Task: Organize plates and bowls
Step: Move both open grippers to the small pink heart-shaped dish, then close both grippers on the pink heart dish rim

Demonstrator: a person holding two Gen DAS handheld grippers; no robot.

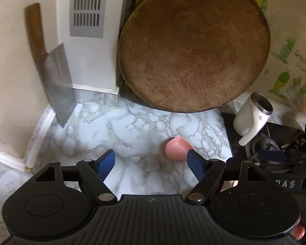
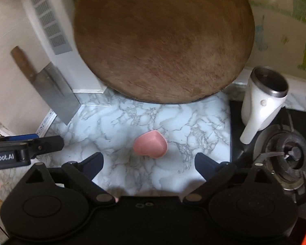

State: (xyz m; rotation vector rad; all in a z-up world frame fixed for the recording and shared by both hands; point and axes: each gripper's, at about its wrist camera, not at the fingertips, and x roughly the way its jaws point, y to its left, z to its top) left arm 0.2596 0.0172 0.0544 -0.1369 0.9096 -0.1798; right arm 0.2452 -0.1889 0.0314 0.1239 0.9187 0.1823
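Both spread wide and empty: right gripper [image 2: 149, 164] nearer, small pink bowl [image 2: 150, 146] on the marble counter [image 2: 116, 126] just ahead at twelve o'clock; off left gripper [image 1: 151, 163] at one o'clock.

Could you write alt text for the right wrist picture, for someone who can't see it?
A small pink heart-shaped dish sits on a marble-patterned counter, just ahead of the right gripper, whose jaws stand wide open and empty. Behind it a large round wooden chopping board leans on the wall, with a cleaver at left and a white mug beside a gas burner at right.
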